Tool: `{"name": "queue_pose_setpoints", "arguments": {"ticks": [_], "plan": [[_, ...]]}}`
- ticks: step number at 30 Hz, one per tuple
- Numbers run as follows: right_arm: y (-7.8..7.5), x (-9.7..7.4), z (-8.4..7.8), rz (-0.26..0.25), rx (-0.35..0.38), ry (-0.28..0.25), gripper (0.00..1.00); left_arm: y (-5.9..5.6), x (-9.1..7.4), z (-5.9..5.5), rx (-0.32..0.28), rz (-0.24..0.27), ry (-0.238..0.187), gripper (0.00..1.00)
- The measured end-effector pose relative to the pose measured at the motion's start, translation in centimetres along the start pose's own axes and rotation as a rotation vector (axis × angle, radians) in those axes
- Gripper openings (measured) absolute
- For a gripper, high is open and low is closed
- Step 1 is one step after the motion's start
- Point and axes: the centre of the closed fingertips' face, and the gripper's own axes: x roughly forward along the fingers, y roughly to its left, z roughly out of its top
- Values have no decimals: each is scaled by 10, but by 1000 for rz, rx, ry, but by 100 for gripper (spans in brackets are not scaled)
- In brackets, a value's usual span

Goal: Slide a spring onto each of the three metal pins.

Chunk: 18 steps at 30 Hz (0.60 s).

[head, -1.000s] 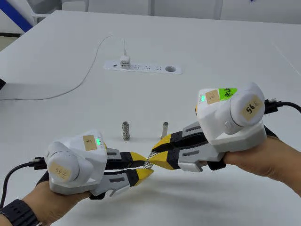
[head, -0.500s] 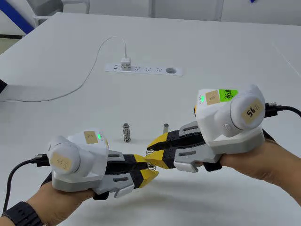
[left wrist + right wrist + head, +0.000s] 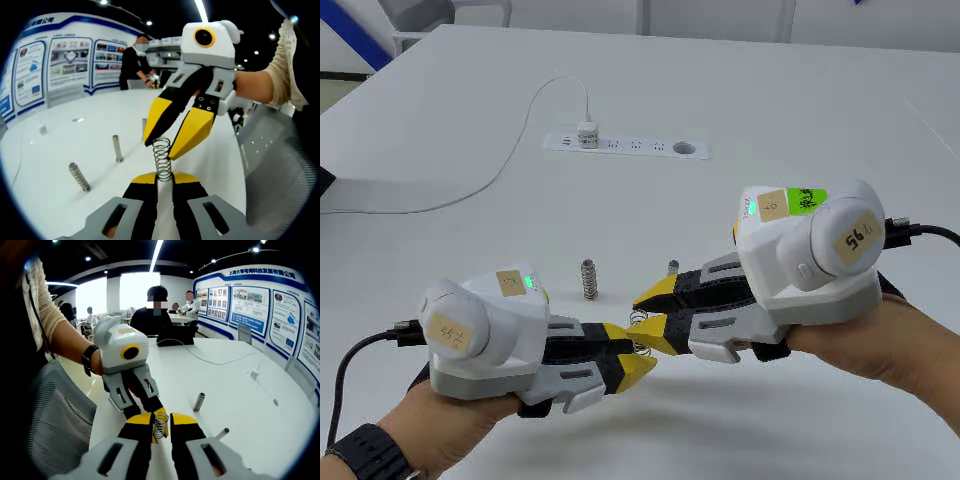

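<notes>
A small steel spring (image 3: 162,156) stands up from my left gripper (image 3: 162,178), which is shut on its lower end. My right gripper (image 3: 161,149) comes in from above, and its yellow jaws press against the spring's upper end. In the right gripper view the spring (image 3: 160,424) sits between my right gripper (image 3: 161,423) tips, with the left gripper (image 3: 157,413) opposite. In the head view both meet over the table, left gripper (image 3: 638,358) below right gripper (image 3: 642,312). Beyond them, one pin (image 3: 588,279) carries a spring and another pin (image 3: 672,267) is bare. A third bare pin (image 3: 144,127) stands further off.
A white power strip (image 3: 625,146) with a plugged-in charger and a white cable (image 3: 510,150) lies at the far side of the white table (image 3: 800,120). A mesh chair (image 3: 60,410) stands at the table's edge. Several people sit in the background.
Both grippers, still joined at the spring, have shifted slightly away from me toward the pins. The left gripper has tilted a little.
</notes>
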Motion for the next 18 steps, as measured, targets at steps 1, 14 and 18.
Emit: {"name": "queue_pose_setpoints", "arguments": {"ticks": [1, 14, 18], "plan": [[-1, 0, 0, -3, 1, -1, 15, 0, 0, 1, 6, 2, -5, 10], [-1, 0, 1, -3, 20, -10, 12, 2, -1, 4, 18, 9, -14, 10], [-1, 0, 1, -7, 19, -10, 11, 4, -1, 4, 53, 25, -16, 10]]}}
